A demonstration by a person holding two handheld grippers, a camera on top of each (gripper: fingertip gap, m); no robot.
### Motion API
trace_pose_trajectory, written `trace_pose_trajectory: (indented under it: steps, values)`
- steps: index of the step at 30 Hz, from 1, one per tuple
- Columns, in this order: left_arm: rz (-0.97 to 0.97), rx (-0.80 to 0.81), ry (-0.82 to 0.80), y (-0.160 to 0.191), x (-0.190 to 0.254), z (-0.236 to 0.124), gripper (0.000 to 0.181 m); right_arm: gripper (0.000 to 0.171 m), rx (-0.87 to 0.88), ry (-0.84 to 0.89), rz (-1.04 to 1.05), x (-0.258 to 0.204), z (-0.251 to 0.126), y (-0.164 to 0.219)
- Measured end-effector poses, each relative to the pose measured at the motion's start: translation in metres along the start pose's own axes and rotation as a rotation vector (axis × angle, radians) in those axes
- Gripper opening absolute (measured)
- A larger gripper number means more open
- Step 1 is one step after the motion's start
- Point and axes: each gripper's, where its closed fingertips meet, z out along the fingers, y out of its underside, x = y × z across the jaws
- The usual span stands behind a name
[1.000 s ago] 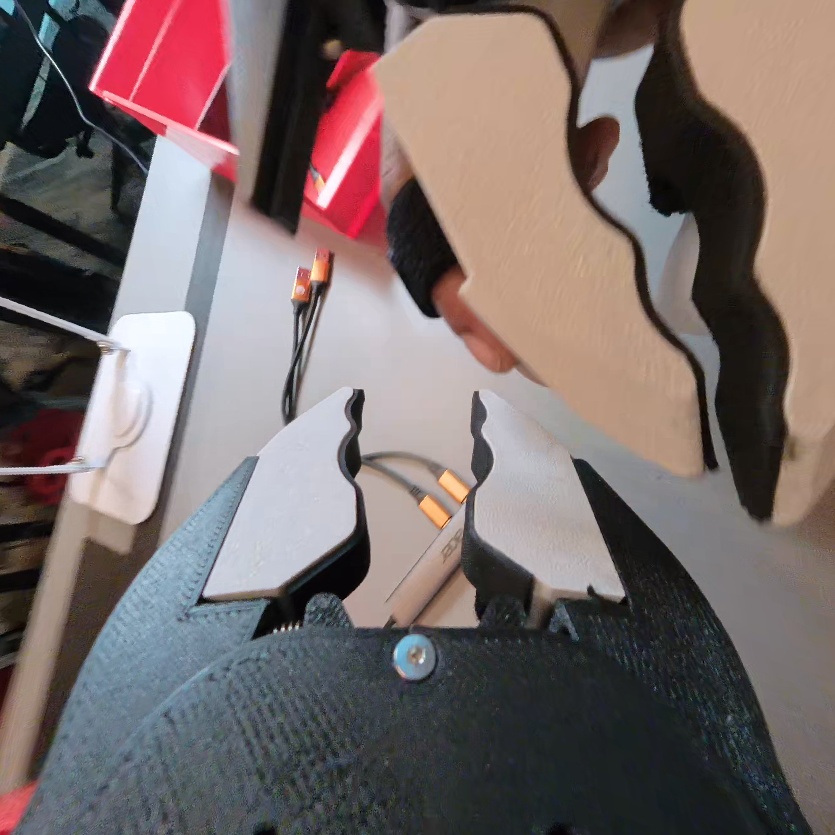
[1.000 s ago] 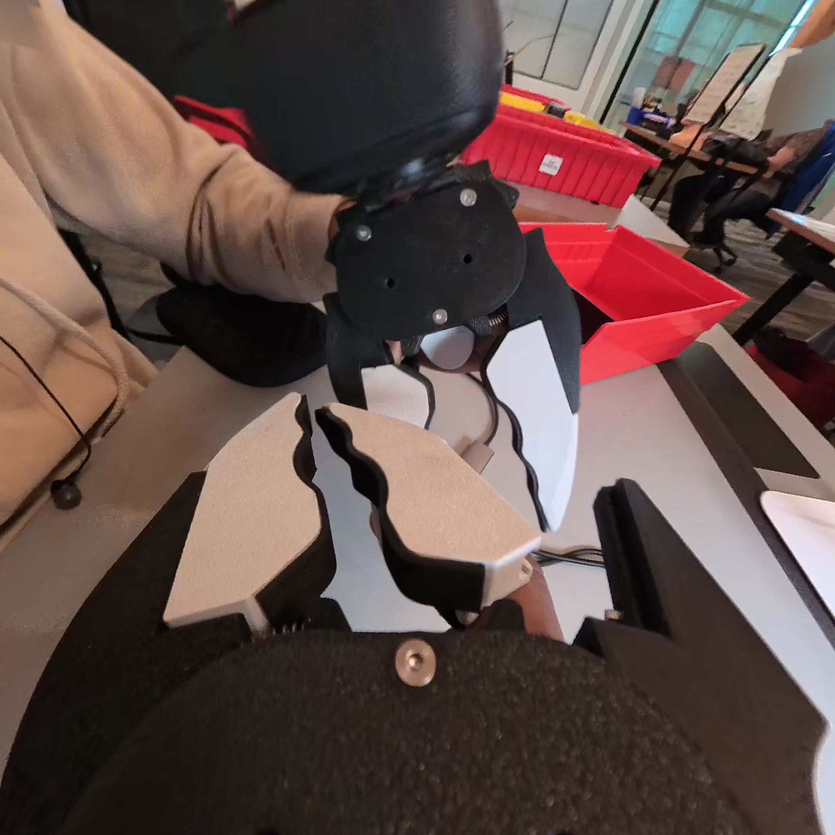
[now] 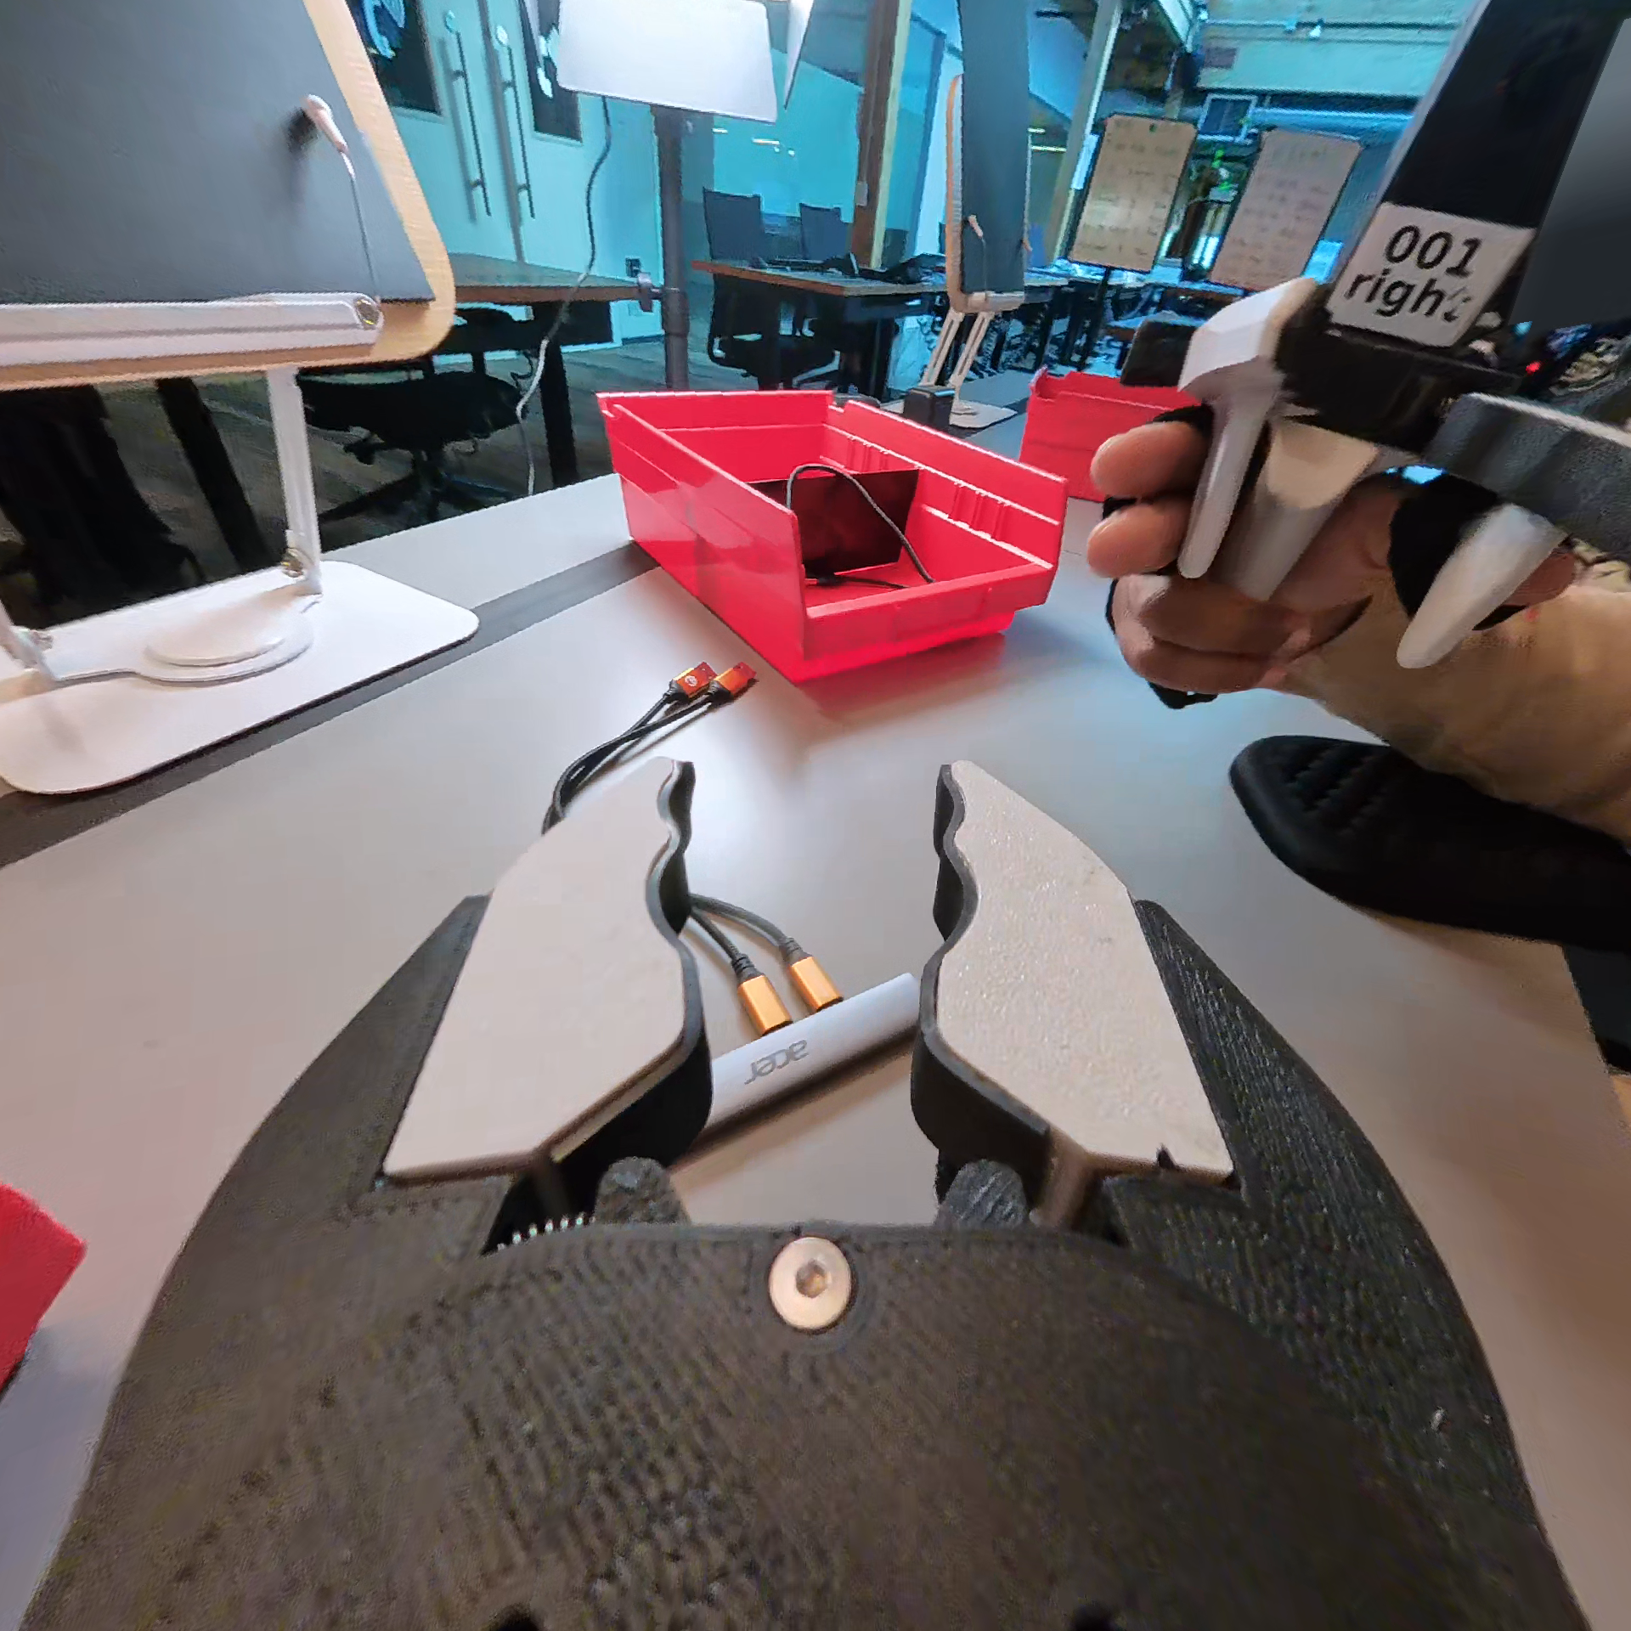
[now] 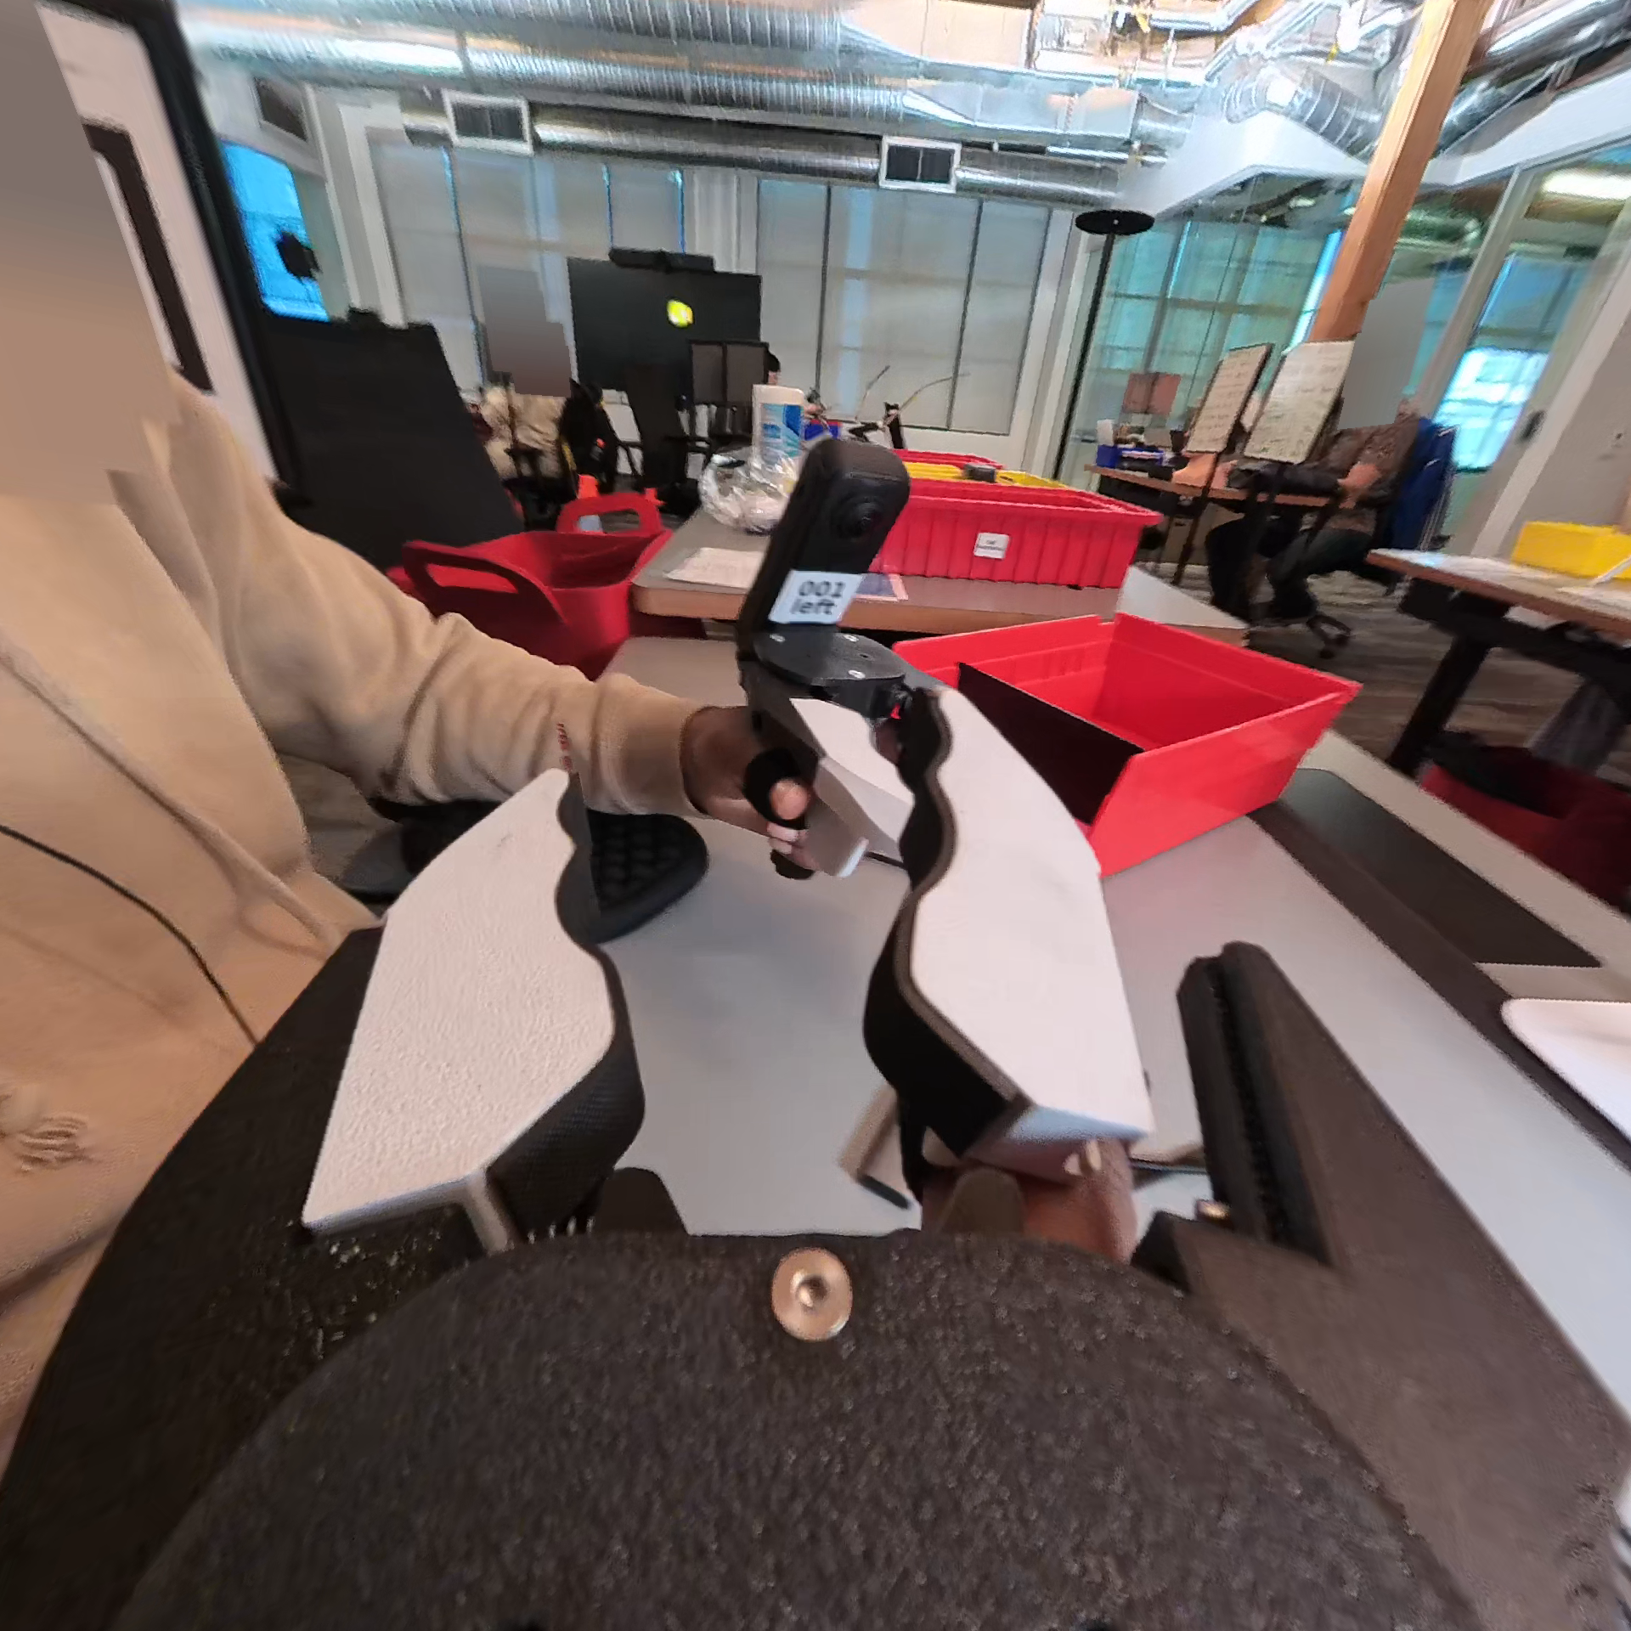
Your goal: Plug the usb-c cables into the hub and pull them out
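While both plugs sit in the hub, left claw wide open above, right claw open, empty.

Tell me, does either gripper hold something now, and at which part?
Nothing is held. The left gripper is open above the hub, not touching it; the right gripper is open and empty over the table.

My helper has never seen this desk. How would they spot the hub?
On the grey table, look nearer than the red bin, between the left hand-held gripper fingers. The hub is the slim silver bar with two orange-tipped cables plugged in.
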Motion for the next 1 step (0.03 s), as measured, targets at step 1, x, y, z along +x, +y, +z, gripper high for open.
trace_pose_trajectory:
  steps: [1]
  values:
    - [0.010,0.001,-0.012,0.0011,-0.0010,-0.0016,0.053,0.095,-0.006,0.017,-0.032,0.0002,0.0000,0.0009]
